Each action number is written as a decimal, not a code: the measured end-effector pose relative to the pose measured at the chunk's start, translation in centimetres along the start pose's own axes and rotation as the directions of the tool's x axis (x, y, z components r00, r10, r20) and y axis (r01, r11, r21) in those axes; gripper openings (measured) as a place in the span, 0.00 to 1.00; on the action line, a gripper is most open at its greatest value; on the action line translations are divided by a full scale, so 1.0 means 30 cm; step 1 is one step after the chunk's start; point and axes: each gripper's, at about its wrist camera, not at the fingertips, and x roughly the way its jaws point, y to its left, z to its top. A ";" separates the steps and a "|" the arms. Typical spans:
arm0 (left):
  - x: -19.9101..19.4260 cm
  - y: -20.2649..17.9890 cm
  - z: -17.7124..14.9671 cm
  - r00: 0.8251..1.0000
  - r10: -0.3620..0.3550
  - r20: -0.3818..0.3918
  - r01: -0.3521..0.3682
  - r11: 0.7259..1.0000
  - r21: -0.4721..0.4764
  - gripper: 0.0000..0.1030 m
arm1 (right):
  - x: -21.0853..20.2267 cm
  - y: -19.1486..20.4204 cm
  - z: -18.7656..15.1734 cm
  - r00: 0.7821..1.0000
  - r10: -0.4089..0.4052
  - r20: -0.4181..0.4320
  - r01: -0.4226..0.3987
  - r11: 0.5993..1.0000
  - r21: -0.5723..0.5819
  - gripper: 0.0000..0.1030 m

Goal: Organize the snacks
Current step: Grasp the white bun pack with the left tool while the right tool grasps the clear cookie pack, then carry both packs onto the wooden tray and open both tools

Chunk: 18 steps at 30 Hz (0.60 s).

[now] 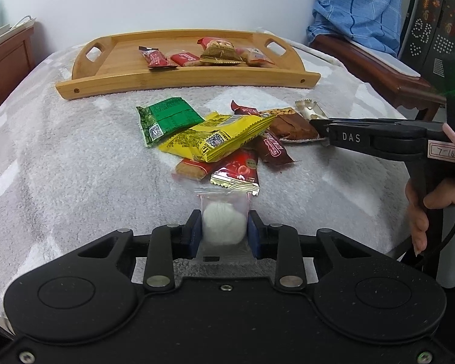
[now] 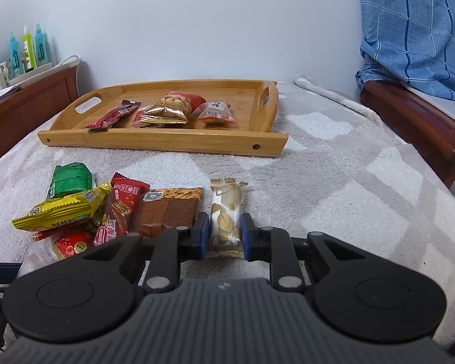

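Gripping a clear-wrapped round white snack [image 1: 224, 224], the left gripper [image 1: 224, 227] and the right gripper [image 2: 226, 232], clamping a gold-patterned white wrapped snack [image 2: 227, 215], are likely needing lifts toward the wooden tray [image 2: 166, 142] ahead.

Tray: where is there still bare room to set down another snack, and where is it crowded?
The wooden tray is bare at its left end, between the left handle slot and the dark red stick packet, and along its back edge. The middle to right is crowded with packets, the peanut bag among them. On the blanket, the strip between tray and loose pile is free.
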 end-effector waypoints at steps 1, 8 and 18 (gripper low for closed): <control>-0.002 0.000 0.001 1.000 0.001 0.001 -0.001 1.000 0.000 0.28 | -0.003 -0.001 0.000 1.000 0.005 0.003 -0.005 1.000 0.003 0.25; -0.026 0.006 0.013 0.999 0.022 0.030 -0.021 1.000 -0.019 0.28 | -0.018 -0.001 0.001 0.999 0.028 0.016 -0.028 1.000 0.009 0.24; -0.072 0.001 0.041 0.997 0.020 0.078 -0.018 0.999 -0.027 0.28 | -0.064 -0.003 0.005 0.997 0.057 0.060 -0.058 0.998 0.023 0.23</control>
